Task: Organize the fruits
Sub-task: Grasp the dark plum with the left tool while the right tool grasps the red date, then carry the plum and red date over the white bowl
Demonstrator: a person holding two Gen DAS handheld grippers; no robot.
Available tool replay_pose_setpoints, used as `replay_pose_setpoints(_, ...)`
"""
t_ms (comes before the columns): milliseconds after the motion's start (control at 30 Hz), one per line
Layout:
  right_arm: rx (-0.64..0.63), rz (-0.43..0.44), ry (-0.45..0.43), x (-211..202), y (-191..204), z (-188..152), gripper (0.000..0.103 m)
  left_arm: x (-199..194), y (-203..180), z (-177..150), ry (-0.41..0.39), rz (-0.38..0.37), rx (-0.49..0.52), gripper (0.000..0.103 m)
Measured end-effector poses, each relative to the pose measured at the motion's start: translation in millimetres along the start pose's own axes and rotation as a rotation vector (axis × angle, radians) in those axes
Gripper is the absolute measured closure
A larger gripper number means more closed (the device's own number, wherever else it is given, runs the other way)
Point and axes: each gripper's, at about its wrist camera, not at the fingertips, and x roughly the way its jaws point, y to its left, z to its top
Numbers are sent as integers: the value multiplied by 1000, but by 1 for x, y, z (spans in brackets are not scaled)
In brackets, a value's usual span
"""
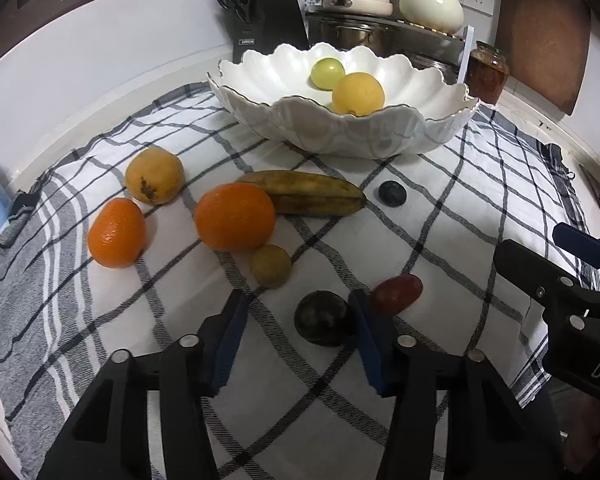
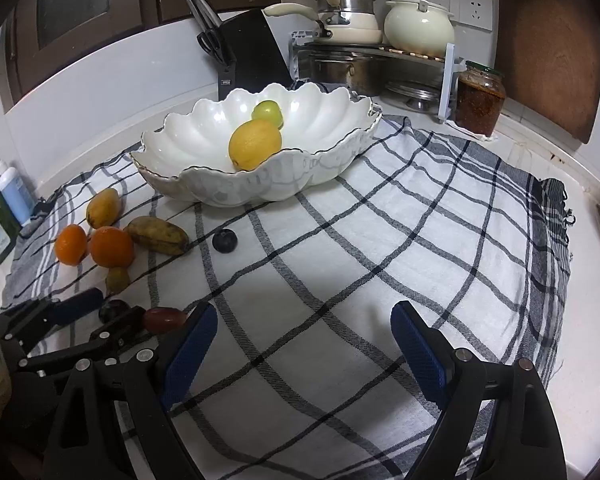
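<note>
Right wrist: bowl with lemon, green fruit

Bare cloth before the right tool; fruit crowds left.

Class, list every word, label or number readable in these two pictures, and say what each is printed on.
"DA": white letters, cut off at the frame edge, on the right gripper.
Small plate on the black knife block: too blurred to read.
Blue bottle: no readable text.
</note>
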Motion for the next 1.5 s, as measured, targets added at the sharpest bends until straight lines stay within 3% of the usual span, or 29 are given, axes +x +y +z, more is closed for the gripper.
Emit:
replay_pose_setpoints(200,7,4,-1,-1,-3,0,14,-2,-3,1,-2,-11,9,76)
replay_pose_setpoints(500,-15,34,-8,-4,11,2,14,-17,11,0,-30,9,-10,76)
replay_pose_setpoints(733,-67,91,2,2,43,-1,17,-32,41,-8,-39,66,-49,76)
replay_pose_setpoints(1033,-143,155,51,21,85,-9,38,-37,77,-20,-32,112,-113,76)
replay_pose_setpoints(1367,-172,118,61,32,89,-12,68,-36,82,-23,-29,102,-124,76)
replay_pose_setpoints(1500,-176,122,62,30,89,-12,69,-37,82,-22,-32,103,-125,76)
